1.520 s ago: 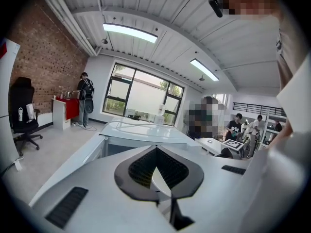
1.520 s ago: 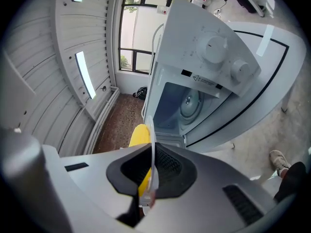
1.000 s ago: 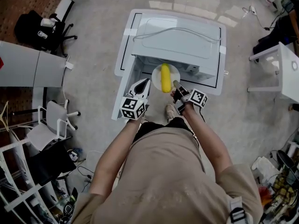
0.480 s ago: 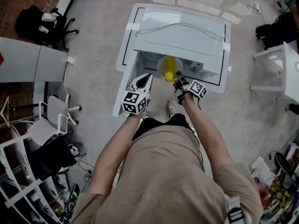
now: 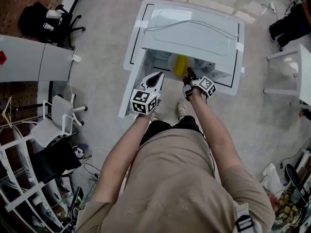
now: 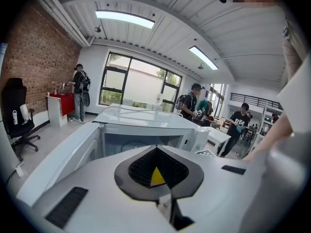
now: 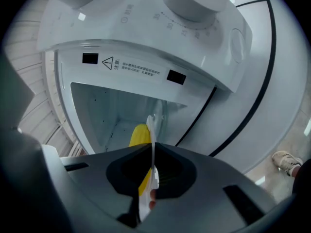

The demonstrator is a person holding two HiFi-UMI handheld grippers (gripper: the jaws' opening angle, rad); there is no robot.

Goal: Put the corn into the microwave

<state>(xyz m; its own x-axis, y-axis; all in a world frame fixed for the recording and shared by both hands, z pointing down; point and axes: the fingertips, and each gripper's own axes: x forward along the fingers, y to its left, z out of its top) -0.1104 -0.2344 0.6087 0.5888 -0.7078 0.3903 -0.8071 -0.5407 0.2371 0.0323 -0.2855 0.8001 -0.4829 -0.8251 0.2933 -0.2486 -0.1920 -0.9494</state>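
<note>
The left hand-held gripper [image 5: 156, 77] is seen closed, nothing clamped; the open microwave door [image 5: 130, 84] is found just left of it. The right hand-held gripper [image 5: 188, 73] is clamped on the plate [image 5: 171, 63] rim. The corn [image 5: 181, 64] is carried on that plate, just ahead of the right jaws, partly inside the cavity of the microwave [image 5: 194, 33].

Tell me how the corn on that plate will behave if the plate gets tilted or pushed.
The corn looks round and lies loose on the plate, so it would probably roll if the plate tips. The right hand-held gripper pinches only the plate's rim, so the load likely sags away from the grip.
</note>
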